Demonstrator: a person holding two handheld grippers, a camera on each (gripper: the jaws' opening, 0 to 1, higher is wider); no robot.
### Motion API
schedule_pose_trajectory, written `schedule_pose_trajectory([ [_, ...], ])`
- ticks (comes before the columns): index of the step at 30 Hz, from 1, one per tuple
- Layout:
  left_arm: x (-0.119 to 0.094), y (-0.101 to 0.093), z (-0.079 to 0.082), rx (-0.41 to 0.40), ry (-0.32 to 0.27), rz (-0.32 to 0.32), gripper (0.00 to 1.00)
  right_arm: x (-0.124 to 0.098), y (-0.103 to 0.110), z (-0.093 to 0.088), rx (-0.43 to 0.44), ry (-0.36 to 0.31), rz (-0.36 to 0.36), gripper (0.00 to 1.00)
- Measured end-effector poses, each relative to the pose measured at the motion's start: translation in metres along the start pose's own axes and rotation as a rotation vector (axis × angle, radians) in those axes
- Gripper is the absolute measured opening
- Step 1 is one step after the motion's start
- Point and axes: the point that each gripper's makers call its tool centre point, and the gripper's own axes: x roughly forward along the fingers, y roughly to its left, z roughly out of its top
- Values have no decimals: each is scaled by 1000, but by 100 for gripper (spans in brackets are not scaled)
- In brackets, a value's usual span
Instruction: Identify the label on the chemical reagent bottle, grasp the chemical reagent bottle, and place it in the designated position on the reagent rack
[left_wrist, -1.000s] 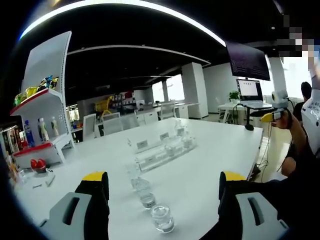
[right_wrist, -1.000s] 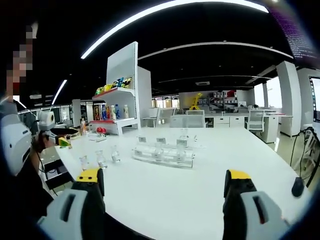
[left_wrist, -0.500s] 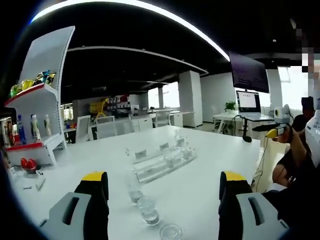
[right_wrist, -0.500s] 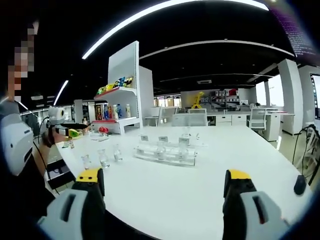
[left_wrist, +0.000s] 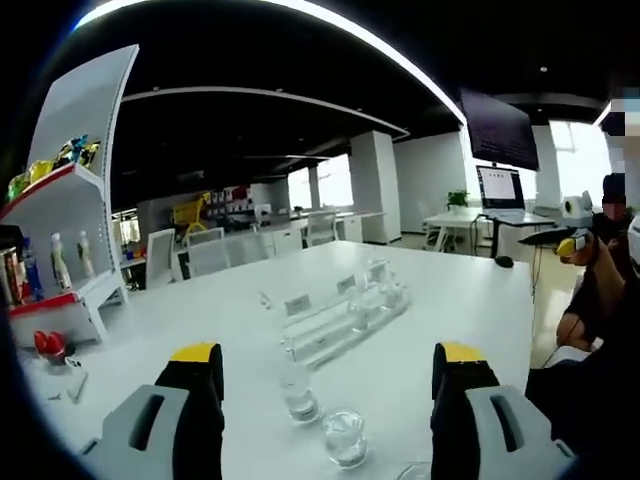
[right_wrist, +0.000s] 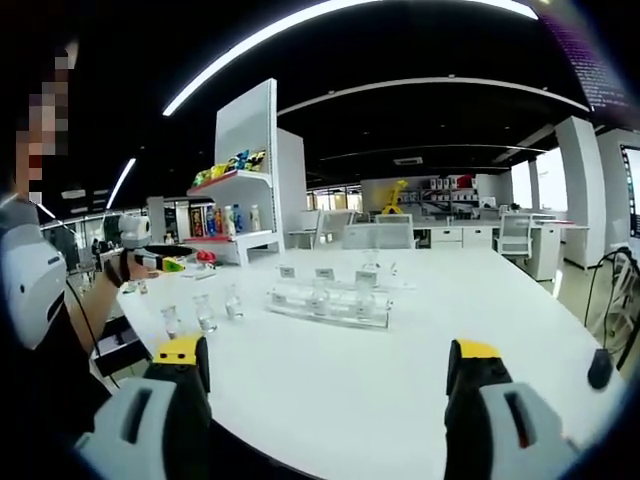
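Three small clear reagent bottles stand in a row on the white table (right_wrist: 400, 400); in the left gripper view the nearest bottles (left_wrist: 345, 436) (left_wrist: 299, 396) sit just ahead of my jaws. From the right gripper view the same row (right_wrist: 204, 313) is at the table's left. Beyond it lies a clear acrylic reagent rack (left_wrist: 345, 312) (right_wrist: 325, 302) with small label cards and a few bottles in it. My left gripper (left_wrist: 325, 355) is open and holds nothing; it also shows as the left gripper (right_wrist: 150, 262) in a hand. My right gripper (right_wrist: 328, 352) is open and holds nothing; the right gripper (left_wrist: 562, 240) is at the table's far edge.
A white shelf unit (right_wrist: 240, 200) with drinks and snacks stands past the table's far end. A black mouse (right_wrist: 598, 370) lies near the table's right edge. A laptop (left_wrist: 498, 188) and a wall screen (left_wrist: 498, 130) sit beyond. Office desks and chairs fill the background.
The left gripper has moved in towards the table, so the bottle row now sits closer ahead of its jaws. The right gripper view has barely shifted. Both grippers stay open.
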Motion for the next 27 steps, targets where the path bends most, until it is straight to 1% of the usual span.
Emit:
schedule_pose_trajectory([
  [2, 9, 11, -3, 4, -3, -3, 85, 0, 0, 0, -1, 0, 0, 95],
  [6, 29, 22, -10, 5, -23, -39, 85, -1, -3, -1, 0, 2, -8, 95],
  [7, 32, 24, -13, 7, -20, -42, 84, -1, -3, -1, 1, 3, -10, 95],
  [9, 43, 37, -25, 28, 8, -26, 82, -1, -4, 0, 2, 2, -13, 95],
  [11, 49, 44, -31, 54, 7, -24, 80, -1, -4, 0, 3, 1, -13, 95],
  [12, 54, 44, -33, 66, -11, -46, 82, -1, -4, 0, 4, 1, -12, 95],
  [13, 60, 44, -35, 63, -51, -88, 83, -1, -5, 0, 6, 1, -11, 95],
  [14, 62, 46, -40, 80, -61, -108, 83, 0, -6, 0, 9, 3, -12, 95],
  [15, 65, 47, -43, 93, -87, -124, 83, 0, -6, -1, 10, 5, -13, 95],
  [17, 71, 58, -57, 81, -73, -123, 81, 0, -7, -2, 12, 8, -15, 95],
  [19, 76, 64, -67, 69, -72, -140, 77, 0, -7, -3, 14, 11, -15, 95],
  [20, 79, 66, -70, 53, -79, -155, 76, -1, -7, -3, 17, 10, -15, 95],
  [21, 81, 63, -74, 54, -80, -183, 74, -1, -7, -3, 19, 9, -15, 94],
  [22, 83, 60, -78, 66, -76, -204, 75, -1, -8, -2, 21, 8, -16, 94],
  [23, 86, 60, -80, 84, -73, -205, 76, -2, -8, -2, 23, 7, -17, 94],
  [24, 89, 53, -85, 124, -59, -243, 76, -2, -9, -2, 25, 6, -20, 94],
  [27, 97, 49, -88, 102, -64, -260, 75, -1, -10, -3, 26, 10, -25, 94],
])
